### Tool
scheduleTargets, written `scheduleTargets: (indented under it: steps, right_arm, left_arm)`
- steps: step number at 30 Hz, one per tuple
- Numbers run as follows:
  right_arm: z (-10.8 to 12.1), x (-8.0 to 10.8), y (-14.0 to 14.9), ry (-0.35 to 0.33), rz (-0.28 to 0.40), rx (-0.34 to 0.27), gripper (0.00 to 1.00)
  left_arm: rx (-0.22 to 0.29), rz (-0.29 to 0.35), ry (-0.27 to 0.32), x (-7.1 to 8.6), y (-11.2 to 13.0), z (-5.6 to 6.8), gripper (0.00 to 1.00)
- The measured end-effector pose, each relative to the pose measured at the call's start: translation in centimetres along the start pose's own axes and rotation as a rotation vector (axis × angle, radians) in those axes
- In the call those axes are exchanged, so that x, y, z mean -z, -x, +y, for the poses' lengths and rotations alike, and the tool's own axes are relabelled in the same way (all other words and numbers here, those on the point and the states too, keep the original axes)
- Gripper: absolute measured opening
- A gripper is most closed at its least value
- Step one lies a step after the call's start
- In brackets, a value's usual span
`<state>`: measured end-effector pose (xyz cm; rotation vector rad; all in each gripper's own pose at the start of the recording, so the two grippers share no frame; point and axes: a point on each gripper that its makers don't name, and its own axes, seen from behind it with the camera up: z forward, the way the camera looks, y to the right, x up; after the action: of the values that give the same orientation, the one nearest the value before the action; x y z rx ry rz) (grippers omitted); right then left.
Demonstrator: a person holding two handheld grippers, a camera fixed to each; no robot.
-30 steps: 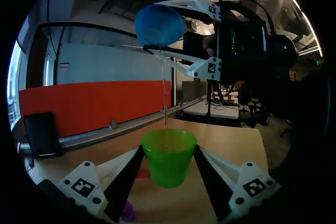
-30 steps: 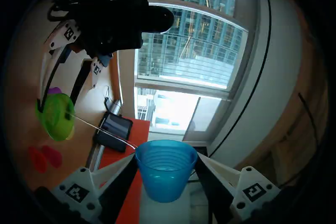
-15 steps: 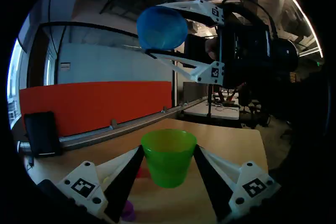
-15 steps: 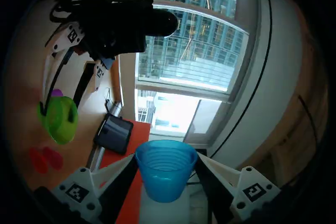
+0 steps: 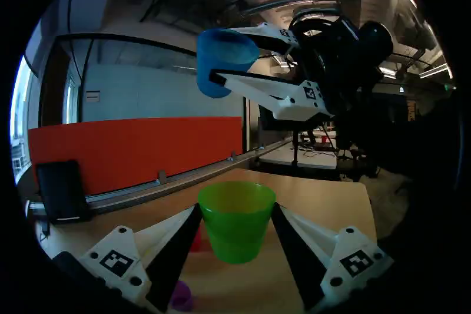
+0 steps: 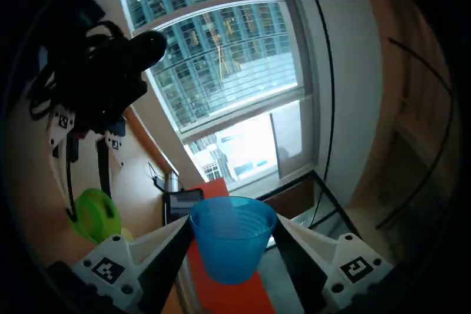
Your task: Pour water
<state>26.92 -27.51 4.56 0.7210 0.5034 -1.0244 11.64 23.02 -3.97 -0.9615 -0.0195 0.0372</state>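
Blue cup (image 5: 224, 63) righted | left tongs (image 5: 236, 210) clamp green cup (image 5: 236, 228) | right tongs (image 6: 233, 221) clamp blue cup

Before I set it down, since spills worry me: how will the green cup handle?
The green cup looks like thin, translucent plastic, so probably light and squeezable in the left tool. It tapers to a narrower base, so it may tip if nudged.

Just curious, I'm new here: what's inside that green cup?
In the left gripper view the near wall of the green cup hides its inside. In the right gripper view its mouth looks plain green; any water is too small to tell.
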Motion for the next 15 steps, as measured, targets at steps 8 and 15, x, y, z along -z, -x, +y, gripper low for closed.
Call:
scheduleTargets:
  steps: [8, 15]
  right_arm:
    - [-1.1, 1.0, -0.4, -0.017, -0.031, -0.384, 0.91]
    - [-1.9, 1.6, -1.5, -0.053, -0.046, -0.701, 0.91]
  left_arm:
    - [-0.004, -0.002, -0.003, 0.1, -0.1, 0.0, 0.86]
    - [-0.007, -0.003, -0.006, 0.4, -0.2, -0.1, 0.85]
